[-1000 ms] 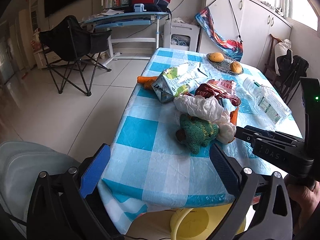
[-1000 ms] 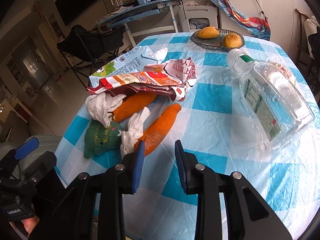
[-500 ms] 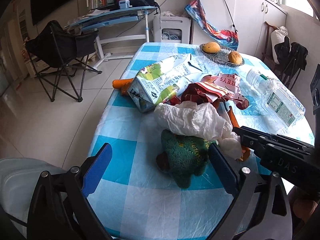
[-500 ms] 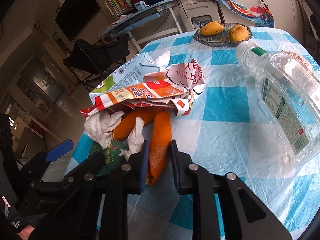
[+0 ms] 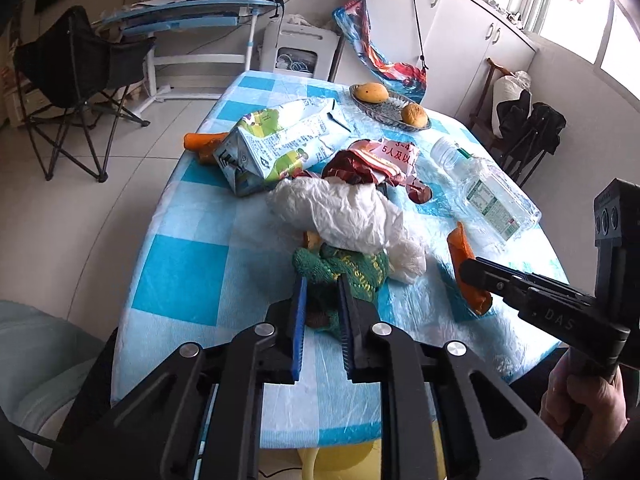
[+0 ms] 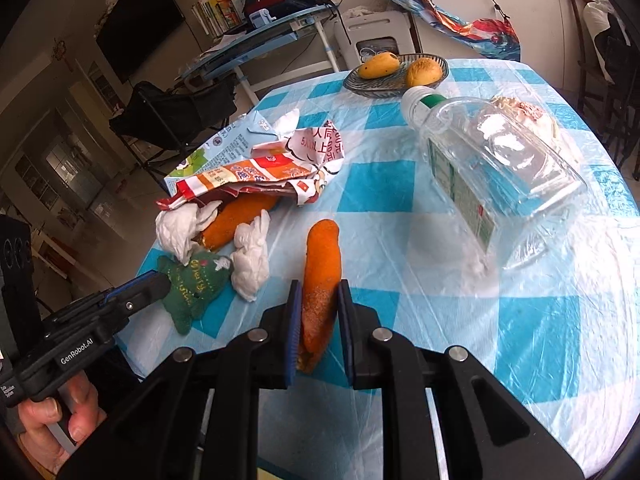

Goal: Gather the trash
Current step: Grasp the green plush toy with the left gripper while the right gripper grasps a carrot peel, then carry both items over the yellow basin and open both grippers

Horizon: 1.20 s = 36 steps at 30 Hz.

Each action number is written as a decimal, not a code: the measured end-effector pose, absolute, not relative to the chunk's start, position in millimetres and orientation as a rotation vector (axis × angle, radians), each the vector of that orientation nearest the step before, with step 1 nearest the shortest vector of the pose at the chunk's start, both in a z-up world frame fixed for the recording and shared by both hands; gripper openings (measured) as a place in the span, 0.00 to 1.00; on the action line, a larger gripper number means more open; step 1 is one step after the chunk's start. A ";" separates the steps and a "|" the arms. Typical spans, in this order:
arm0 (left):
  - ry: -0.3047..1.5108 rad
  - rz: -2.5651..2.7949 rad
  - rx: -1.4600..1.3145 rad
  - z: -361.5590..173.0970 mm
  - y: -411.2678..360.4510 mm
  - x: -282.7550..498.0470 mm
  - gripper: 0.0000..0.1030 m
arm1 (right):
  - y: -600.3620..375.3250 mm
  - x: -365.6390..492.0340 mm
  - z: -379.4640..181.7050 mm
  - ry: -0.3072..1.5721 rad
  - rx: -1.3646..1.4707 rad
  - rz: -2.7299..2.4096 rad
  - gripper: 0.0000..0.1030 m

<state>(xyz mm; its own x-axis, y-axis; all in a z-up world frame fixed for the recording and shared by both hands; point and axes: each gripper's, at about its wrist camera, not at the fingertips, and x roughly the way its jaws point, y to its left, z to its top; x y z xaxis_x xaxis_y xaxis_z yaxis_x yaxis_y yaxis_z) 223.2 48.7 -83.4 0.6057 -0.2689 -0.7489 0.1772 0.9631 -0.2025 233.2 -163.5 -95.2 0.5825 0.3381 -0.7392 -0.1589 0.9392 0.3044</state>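
Blue-checked tablecloth point(image 6: 384, 196) strewn with trash — two grippers, both clamped.
Left gripper point(image 5: 322, 286) has just closed on the green cloth toy point(image 5: 352, 272); right gripper point(image 6: 318, 296) pinches one orange peel point(image 6: 322, 268) — a second peel point(image 6: 240, 220) at ten o'clock.

Pale tiled floor point(image 5: 92, 208), black folding chair point(image 5: 76, 80), blue desk point(image 5: 188, 20) against wall, white cabinets point(image 5: 460, 40), bright window point(image 5: 580, 12), dark TV point(image 6: 136, 24).

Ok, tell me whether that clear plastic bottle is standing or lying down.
Lying down. The clear bottle rests on its side on the checked tablecloth, capped neck toward the fruit dish, label facing sideways.
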 end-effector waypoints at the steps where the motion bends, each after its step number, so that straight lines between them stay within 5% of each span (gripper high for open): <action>1: 0.881 -0.250 -0.106 -84.7 49.2 221.2 0.18 | -162.7 231.2 -95.9 0.909 0.211 0.293 0.18; 2: 0.877 -0.240 -0.105 -85.5 49.4 220.8 0.24 | -161.5 230.0 -96.5 0.915 0.210 0.295 0.18; 4: 0.853 -0.197 -0.099 -84.2 49.2 220.7 0.62 | -159.9 226.5 -99.4 0.916 0.206 0.295 0.18; 9: 0.844 -0.182 -0.054 -88.7 42.1 228.5 0.72 | -157.2 228.9 -99.9 0.910 0.189 0.295 0.20; 11: 0.846 -0.190 -0.031 -92.0 36.8 229.9 0.72 | -154.7 228.4 -100.6 0.902 0.174 0.290 0.20; 14: 0.871 -0.255 -0.053 -95.2 33.2 231.9 0.32 | -154.5 228.5 -101.7 0.894 0.175 0.291 0.20; 16: 0.868 -0.262 -0.046 -92.6 31.1 228.9 0.26 | -157.1 228.6 -102.0 0.897 0.195 0.295 0.18; 36: 0.820 -0.342 -0.027 -58.7 26.4 127.1 0.24 | -179.1 163.3 -82.6 0.842 0.414 0.344 0.17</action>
<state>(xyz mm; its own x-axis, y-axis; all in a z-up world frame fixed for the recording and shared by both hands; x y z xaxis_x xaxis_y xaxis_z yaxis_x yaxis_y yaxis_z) 127.1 26.4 -58.7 0.6303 -0.3094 -0.7120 0.2885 0.9448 -0.1552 163.3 -179.1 -82.6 0.6193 0.4502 -0.6432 -0.1295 0.8666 0.4819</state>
